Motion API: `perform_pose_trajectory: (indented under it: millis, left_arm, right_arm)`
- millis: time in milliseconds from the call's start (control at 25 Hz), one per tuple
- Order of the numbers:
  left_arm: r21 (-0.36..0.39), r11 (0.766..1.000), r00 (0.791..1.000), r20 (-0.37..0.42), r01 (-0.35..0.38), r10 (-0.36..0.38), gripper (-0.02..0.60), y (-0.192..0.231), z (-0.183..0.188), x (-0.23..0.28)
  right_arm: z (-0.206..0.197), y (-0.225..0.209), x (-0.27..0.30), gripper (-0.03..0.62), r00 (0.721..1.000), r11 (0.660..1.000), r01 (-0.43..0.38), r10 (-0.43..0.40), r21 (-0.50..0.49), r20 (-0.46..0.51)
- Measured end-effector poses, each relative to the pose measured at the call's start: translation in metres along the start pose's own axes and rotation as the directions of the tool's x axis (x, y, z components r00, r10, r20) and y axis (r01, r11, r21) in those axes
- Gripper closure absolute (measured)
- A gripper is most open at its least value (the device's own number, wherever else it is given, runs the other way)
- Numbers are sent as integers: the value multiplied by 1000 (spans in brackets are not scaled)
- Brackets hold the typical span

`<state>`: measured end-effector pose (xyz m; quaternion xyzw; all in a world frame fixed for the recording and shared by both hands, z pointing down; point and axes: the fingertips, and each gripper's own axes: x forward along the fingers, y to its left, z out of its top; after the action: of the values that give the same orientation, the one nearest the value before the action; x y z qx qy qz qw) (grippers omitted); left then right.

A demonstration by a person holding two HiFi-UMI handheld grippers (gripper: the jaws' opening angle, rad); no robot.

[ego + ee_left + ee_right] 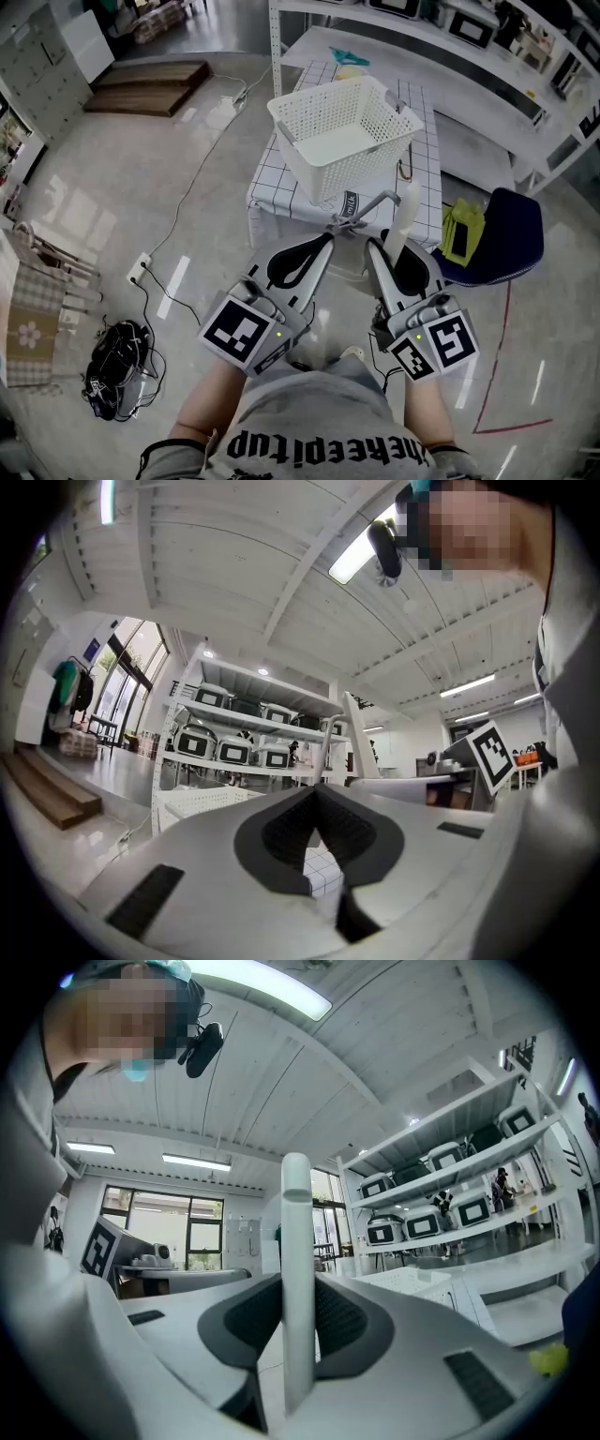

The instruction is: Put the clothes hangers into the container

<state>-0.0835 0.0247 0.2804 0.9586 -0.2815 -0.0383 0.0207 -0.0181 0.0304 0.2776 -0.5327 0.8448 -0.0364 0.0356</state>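
An empty white lattice basket (342, 141) stands on a small table with a grid-pattern cloth (427, 169). My right gripper (394, 251) is shut on a white clothes hanger (405, 214). In the right gripper view the hanger's bar (297, 1241) stands upright between the pads (342, 1321). Its grey metal hook (361, 211) reaches left toward the basket's near wall. My left gripper (323, 242) sits just left of that hook, tips together, with nothing between them (317, 799). Both grippers hover level in front of the table's near edge. The basket (202, 803) shows low in the left gripper view.
A brown hanger hook (405, 171) lies on the cloth right of the basket. A dark blue chair (506, 239) carrying a yellow-green item (462, 232) stands at right. White shelving (450, 66) runs behind the table. A black bag (117, 361) and cables lie on the floor at left.
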Motion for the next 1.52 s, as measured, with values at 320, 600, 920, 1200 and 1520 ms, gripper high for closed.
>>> perform_pose_trajectory:
  millis: [320, 600, 920, 1200, 1520]
  left_arm:
    - [15, 1000, 1000, -6, -14, 14, 557, -19, -2, 25]
    - [26, 999, 999, -4, -35, 35, 557, -44, -1, 54]
    - [20, 998, 998, 16, -66, 66, 557, -83, -7, 93]
    - [8, 995, 995, 21, -100, 99, 557, -106, -8, 115]
    - [23, 993, 993, 4, -119, 119, 557, -106, -9, 128]
  right_arm:
    - [6, -32, -16, 500, 1000, 999, -7, 6, 39, 29]
    - [20, -75, -39, 500, 996, 992, -43, 34, 122, 77]
    - [33, -120, -71, 500, 995, 994, -67, 59, 91, 81]
    - [39, -151, -98, 500, 993, 992, -85, 77, 97, 89]
    - [42, -167, -98, 500, 990, 987, -106, 94, 119, 103]
